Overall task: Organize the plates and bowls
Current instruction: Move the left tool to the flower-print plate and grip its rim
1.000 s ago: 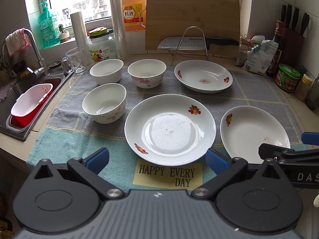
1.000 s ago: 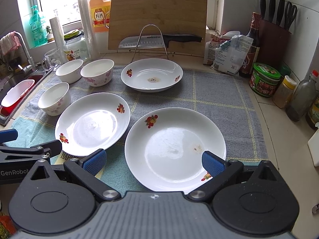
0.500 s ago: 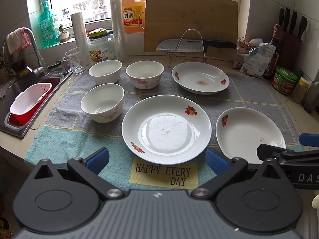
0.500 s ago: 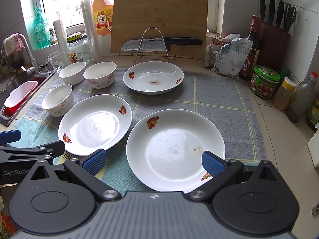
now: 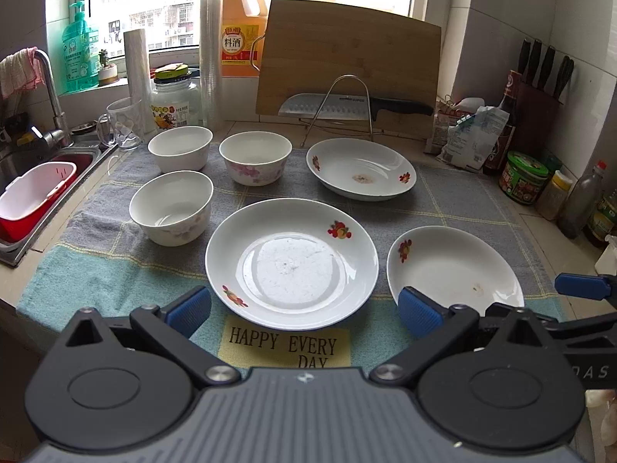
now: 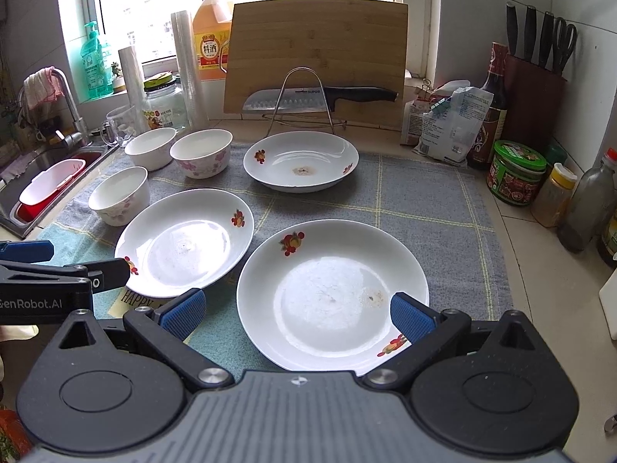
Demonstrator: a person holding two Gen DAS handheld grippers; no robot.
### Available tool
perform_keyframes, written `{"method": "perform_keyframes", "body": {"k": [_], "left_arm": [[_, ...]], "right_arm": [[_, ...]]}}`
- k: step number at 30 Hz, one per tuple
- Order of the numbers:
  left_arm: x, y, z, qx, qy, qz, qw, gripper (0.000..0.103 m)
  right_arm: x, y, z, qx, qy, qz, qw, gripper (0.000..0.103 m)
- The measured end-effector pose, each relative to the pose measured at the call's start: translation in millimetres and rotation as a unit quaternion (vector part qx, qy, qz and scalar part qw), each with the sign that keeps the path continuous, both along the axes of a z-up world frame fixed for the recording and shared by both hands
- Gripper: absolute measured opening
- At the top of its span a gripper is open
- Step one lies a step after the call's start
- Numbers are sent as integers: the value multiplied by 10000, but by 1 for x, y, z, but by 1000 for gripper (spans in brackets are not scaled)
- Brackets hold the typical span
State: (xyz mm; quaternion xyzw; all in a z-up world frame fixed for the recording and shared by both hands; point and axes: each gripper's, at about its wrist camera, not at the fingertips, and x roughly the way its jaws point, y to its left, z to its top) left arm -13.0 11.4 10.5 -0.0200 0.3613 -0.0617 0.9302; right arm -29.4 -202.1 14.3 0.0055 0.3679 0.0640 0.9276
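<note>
Three white plates with flower prints lie on a cloth mat: a near-middle plate (image 5: pixel 292 263) (image 6: pixel 185 242), a near-right plate (image 5: pixel 454 266) (image 6: pixel 332 293) and a far plate (image 5: pixel 361 168) (image 6: pixel 301 161). Three white bowls stand at the left: a near bowl (image 5: pixel 171 206) (image 6: pixel 119 200), a far-left bowl (image 5: pixel 180 147) (image 6: pixel 150 147) and a flowered bowl (image 5: pixel 255 157) (image 6: pixel 201 152). My left gripper (image 5: pixel 304 310) is open, just short of the near-middle plate. My right gripper (image 6: pixel 295 310) is open, its blue pads (image 6: pixel 410 316) either side of the near-right plate's front rim.
A sink (image 5: pixel 50 177) with a red and white basin lies at the left. A cutting board (image 5: pixel 347 61), a knife on a wire rack (image 5: pixel 347 106), jars and bottles line the back. A knife block (image 5: pixel 540 92) and condiment jars stand at the right.
Both grippers have drawn back and risen a little, so the plates and bowls sit farther off and higher in the views. Nothing on the mat has moved.
</note>
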Motion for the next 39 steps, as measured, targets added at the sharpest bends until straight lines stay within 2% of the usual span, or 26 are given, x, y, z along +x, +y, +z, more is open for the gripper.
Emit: {"method": "perform_keyframes", "body": {"k": [5, 9, 15, 23, 33, 39], "left_arm": [[1, 4, -4, -240, 56, -25, 9997, 102], [2, 1, -7, -68, 52, -13, 10000, 102], [2, -4, -9, -87, 63, -82, 9999, 102], [8, -18, -11, 22, 141, -259, 9996, 102], [41, -40, -19, 276, 222, -942, 9949, 102], [66, -65, -23, 420, 271, -1664, 9848, 102]], "right_arm": [[-3, -15, -13, -166, -71, 185, 9997, 103], [-4, -26, -34, -361, 105, 262, 9989, 103], [-9, -31, -65, -572, 311, 510, 9966, 103], [2, -37, -96, -497, 503, 617, 9956, 103], [18, -36, -106, -390, 418, 652, 9962, 103], [23, -36, -107, -382, 362, 611, 9967, 103]]}}
